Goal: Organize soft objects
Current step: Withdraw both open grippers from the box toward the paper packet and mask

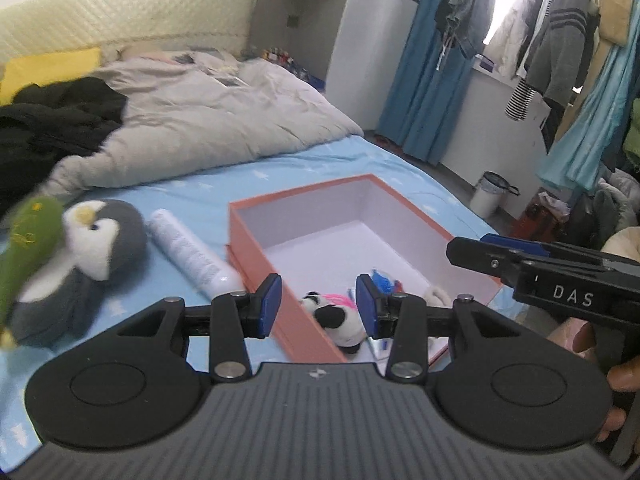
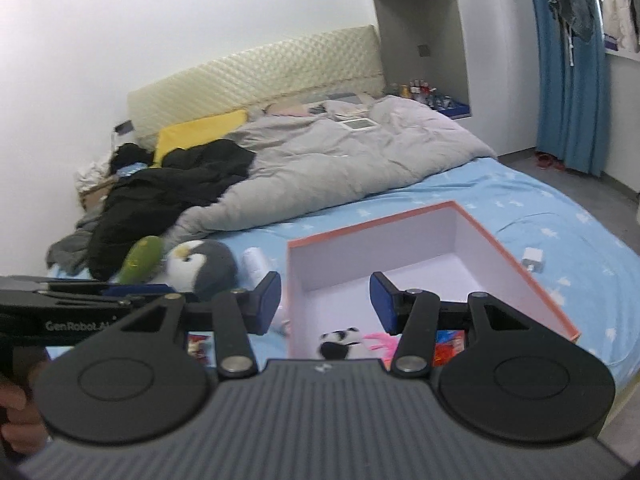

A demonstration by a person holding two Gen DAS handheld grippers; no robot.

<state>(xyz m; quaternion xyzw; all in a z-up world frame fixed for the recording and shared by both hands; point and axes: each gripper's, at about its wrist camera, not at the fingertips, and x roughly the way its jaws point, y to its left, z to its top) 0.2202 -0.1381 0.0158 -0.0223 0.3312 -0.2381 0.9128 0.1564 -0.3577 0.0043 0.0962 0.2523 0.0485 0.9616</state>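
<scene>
Picking next: judged step, since both tools hang above the bed with nothing in them and soft toys lie outside the box.
Left gripper (image 1: 316, 306): jaws released, parted, empty; the box's near left wall and a panda show through the gap.
Right gripper (image 2: 326, 304): jaws released, parted, empty; it hangs over the box's near end.
Box (image 1: 248, 236): orange outside, white inside, lid off, lying on the blue sheet (image 1: 200, 184); far half bare.
Panda (image 1: 340, 320): already in the box at its near end, at 6 o'clock of the box floor, with pink and blue soft bits beside it.
Penguin (image 1: 100, 240): on the sheet at 9 o'clock of the box, well apart from it.
Green toy (image 1: 28, 240): touching the penguin's left side, at 9 o'clock of it; blurred.
White tube (image 1: 192, 252): between penguin and box, its near end just beside the box wall; it looks rigid, so I judge it not part of the sort.
Doing it well: send the left gripper to the penguin, being the nearer one. Widen the jaws first, as the head looks broader than the present gap. Close on the head or body, not a flipper, so it hangs steady. Lift clear of the tube and the wall, then release over the bare far half at 12 o'clock.
Risk: the green toy may drag along.
</scene>
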